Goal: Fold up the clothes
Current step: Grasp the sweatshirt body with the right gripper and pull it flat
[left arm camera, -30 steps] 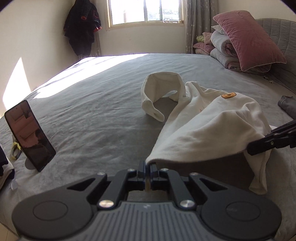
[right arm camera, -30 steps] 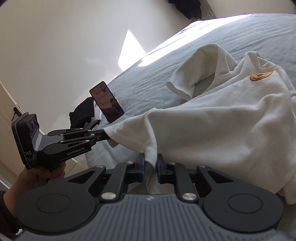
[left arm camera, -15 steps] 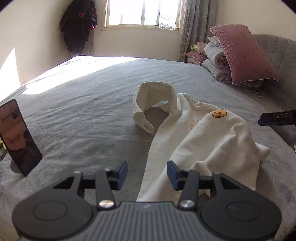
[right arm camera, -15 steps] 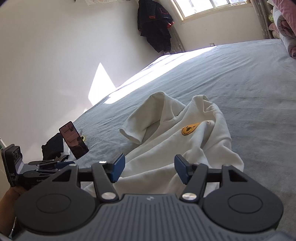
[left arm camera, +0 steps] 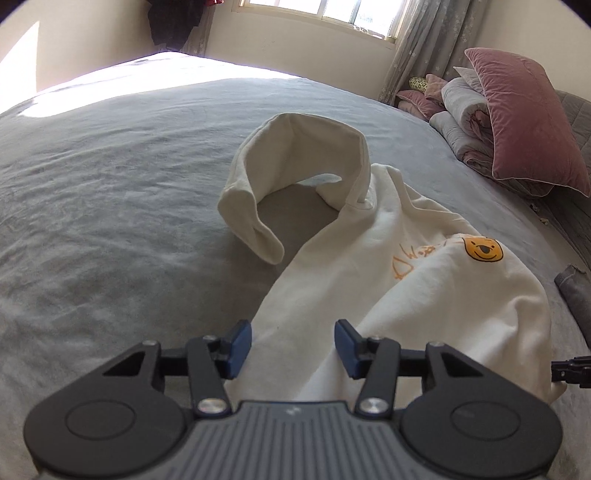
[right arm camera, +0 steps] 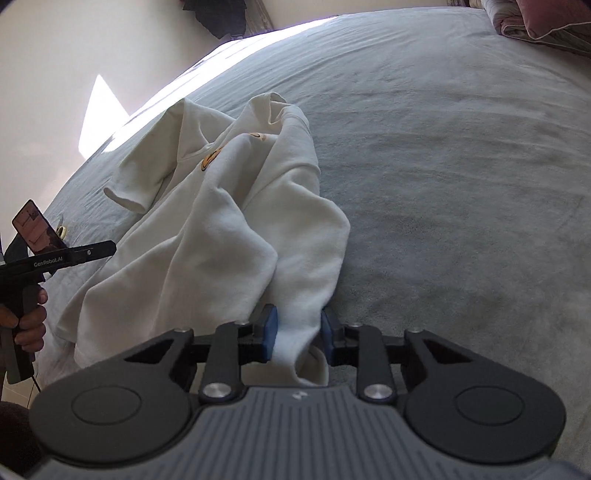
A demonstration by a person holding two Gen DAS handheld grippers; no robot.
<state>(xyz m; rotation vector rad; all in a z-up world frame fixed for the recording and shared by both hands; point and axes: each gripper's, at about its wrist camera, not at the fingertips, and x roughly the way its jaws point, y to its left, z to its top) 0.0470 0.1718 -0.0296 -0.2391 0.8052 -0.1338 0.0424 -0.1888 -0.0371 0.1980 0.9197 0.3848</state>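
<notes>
A cream sweatshirt [left arm camera: 369, 258] with a yellow bear face [left arm camera: 483, 249] lies crumpled on the grey bed [left arm camera: 110, 184]; one sleeve [left arm camera: 295, 166] curls upward at its far end. My left gripper [left arm camera: 293, 347] is open just above the garment's near edge, with fabric under the gap and its blue pads clear of the cloth. In the right wrist view the sweatshirt [right arm camera: 221, 221] trails toward me, and my right gripper [right arm camera: 297, 330] is closing on its near cuff, both pads against the fabric. The left gripper [right arm camera: 107, 247] shows at the left, held by a hand [right arm camera: 29, 317].
Pink and grey pillows and folded quilts [left arm camera: 524, 122] are stacked at the bed's far right. A dark grey cloth [left arm camera: 576, 295] lies at the right edge. A phone on a stand [right arm camera: 35, 229] sits on the bed's left side. Dark clothes [left arm camera: 173, 22] hang by the window.
Both grippers let go of the raised sweatshirt and it dropped onto the bed. The left one stayed open and moved closer over it; the right one opened, then closed on the near cuff.
</notes>
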